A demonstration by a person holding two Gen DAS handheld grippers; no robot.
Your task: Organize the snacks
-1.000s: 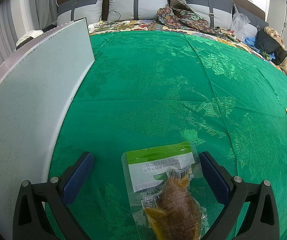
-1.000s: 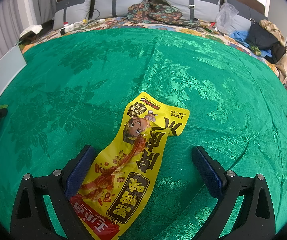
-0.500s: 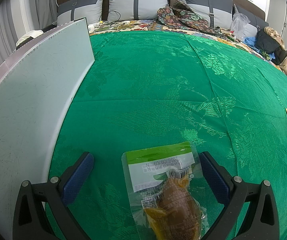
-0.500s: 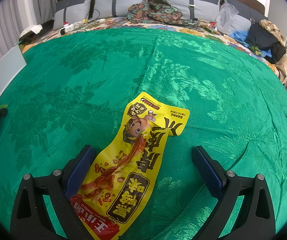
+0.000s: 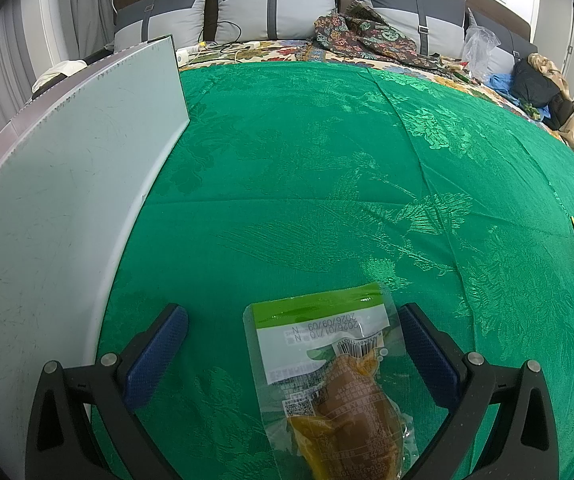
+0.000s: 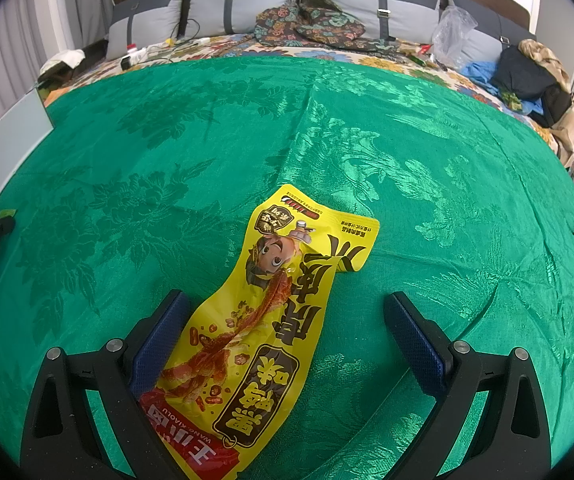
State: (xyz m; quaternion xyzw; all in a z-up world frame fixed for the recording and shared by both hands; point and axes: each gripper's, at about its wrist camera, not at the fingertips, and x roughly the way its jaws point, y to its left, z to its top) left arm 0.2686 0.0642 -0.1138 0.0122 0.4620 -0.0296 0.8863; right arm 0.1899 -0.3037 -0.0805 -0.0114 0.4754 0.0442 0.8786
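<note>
Both grippers poised over snack packets, nothing gripped yet.

Between the spread fingers of the left gripper a clear packet with a green band lies flat on the green bedspread, its edge just beside the right finger and well apart from the left one; the jaws stand wide and hold nothing. The right gripper is equally wide open and empty, with a yellow snack packet lying slantwise between its fingers, near the left pad. Beyond the left gripper's left finger a pale board stands on edge. The sorting looks barely begun: both packets remain loose on the cloth, and where they belong is not evident.
</note>
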